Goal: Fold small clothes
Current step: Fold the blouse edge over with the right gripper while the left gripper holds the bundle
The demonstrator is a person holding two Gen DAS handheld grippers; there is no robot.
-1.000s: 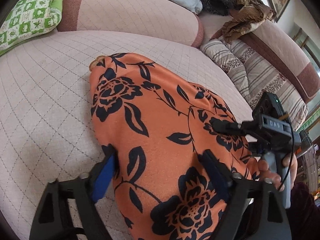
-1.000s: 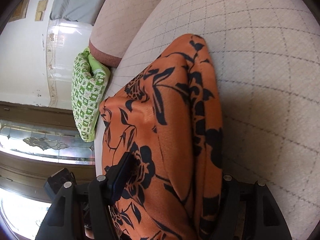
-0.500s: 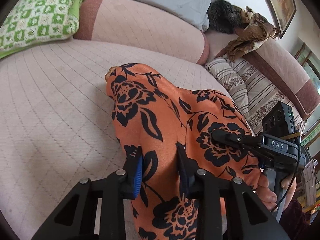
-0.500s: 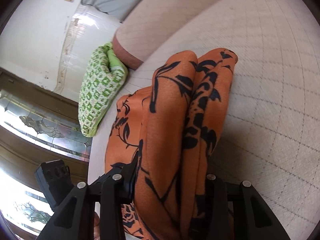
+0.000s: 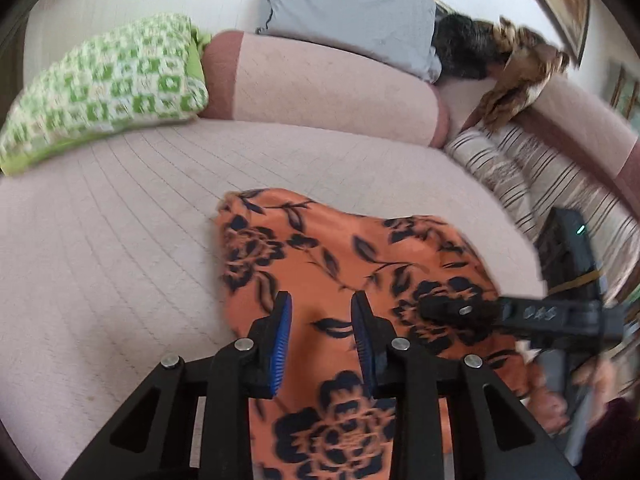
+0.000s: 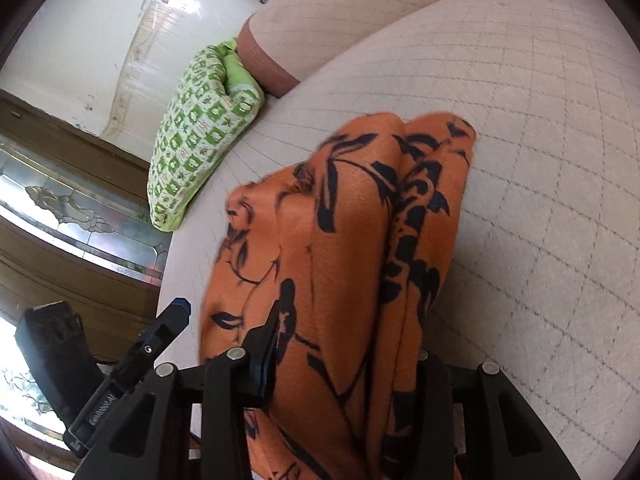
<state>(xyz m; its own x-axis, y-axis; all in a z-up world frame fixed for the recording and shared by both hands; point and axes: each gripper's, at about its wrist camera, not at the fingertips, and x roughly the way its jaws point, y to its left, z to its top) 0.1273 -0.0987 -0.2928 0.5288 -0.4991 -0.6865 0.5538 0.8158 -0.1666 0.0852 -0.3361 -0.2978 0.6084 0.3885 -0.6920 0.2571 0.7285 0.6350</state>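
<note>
An orange garment with a black flower print (image 5: 332, 264) lies on the pink quilted sofa seat (image 5: 120, 216). My left gripper (image 5: 322, 340) holds its near edge, blue pads closed in on a raised ridge of the cloth. My right gripper (image 6: 344, 352) is shut on a bunched, doubled part of the same garment (image 6: 360, 240), which fills the space between its fingers. The right gripper also shows at the right of the left wrist view (image 5: 520, 314), its tip on the cloth. The left gripper shows at the lower left of the right wrist view (image 6: 132, 364).
A green and white patterned pillow (image 5: 104, 88) lies at the back left of the seat. A grey pillow (image 5: 352, 12) rests on the sofa back. Striped cushions (image 5: 520, 168) and a brown cloth (image 5: 516, 84) are at the right. A glass door (image 6: 60, 208) stands beyond the sofa edge.
Both grippers have closed on the garment and lifted and pulled it toward me. The cloth has bunched and drawn back across the seat. Both views are blurred by motion.
</note>
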